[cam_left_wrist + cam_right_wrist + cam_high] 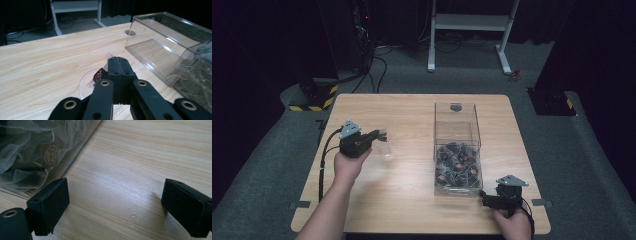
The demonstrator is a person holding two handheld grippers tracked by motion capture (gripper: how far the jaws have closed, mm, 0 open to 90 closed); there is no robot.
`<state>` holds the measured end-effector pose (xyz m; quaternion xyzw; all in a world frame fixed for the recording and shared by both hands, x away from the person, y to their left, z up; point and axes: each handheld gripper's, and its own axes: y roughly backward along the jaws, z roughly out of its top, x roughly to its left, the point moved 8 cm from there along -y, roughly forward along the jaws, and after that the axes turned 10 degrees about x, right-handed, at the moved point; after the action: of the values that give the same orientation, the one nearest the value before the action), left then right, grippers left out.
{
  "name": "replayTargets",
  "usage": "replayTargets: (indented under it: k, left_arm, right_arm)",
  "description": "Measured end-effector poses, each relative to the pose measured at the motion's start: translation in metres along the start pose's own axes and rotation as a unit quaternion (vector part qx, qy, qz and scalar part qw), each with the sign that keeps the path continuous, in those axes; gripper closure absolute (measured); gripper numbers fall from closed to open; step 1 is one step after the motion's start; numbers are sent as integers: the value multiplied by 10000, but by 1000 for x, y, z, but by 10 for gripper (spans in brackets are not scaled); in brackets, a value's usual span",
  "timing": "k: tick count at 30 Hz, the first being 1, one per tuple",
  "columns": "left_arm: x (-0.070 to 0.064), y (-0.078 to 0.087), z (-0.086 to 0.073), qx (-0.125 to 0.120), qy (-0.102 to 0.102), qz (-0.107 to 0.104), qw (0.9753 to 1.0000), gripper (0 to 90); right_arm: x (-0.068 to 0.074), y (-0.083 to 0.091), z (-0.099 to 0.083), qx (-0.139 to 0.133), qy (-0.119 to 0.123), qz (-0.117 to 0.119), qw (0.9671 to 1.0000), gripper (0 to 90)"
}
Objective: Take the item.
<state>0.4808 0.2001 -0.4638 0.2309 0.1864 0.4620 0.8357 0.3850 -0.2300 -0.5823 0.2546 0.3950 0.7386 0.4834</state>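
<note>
Left claw (117,65) is clamped tight on a small clear sachet (99,75), pinching its top edge; the sachet has a dark red label and hangs over a clear shallow dish (85,83) on the table (37,65); in the high view the same claw (381,134) sits left of centre with the dish (385,150) just under its tips; right claw (115,202) is spread wide and holds nothing, low over bare wood at the near right corner (484,196), just beside the box; the sachet looks very light, thin film, soft and crinkly, likely slippery, so grip the sealed edge or corner, not the filled middle, which would probably squash or tear; light squeeze should do, it will swing if moved fast; clear plastic box (457,150) stands right of centre, rigid walls, long side running away from the person; near half is packed with more of the same packets (458,165), dark contents with round labels; far half looks empty; the dish holds nothing that I can make out except the hanging sachet's lower end, touching or just above, cannot tell.
</note>
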Motion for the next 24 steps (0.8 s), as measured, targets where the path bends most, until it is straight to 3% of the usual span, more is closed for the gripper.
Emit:
replayTargets:
  k: [1,5,10,15,24]
  left_arm:
    - [1,-2,-1,50,36,20,10000,807]
    - [2,-2,-2,82,66,131,9999,619]
    - [1,1,-3,109,25,200,9997,496]
    - [2,7,-8,41,136,93,9999,414]
    - [3,15,-20,44,150,3,9999,328]
  right_arm:
    - [0,0,0,-2,3,0,10000,78]
    - [0,0,0,-7,10,0,10000,78]
    - [0,0,0,-6,9,0,10000,78]
    - [0,0,0,-1,3,0,10000,78]
    - [0,0,0,0,0,-1,10000,78]
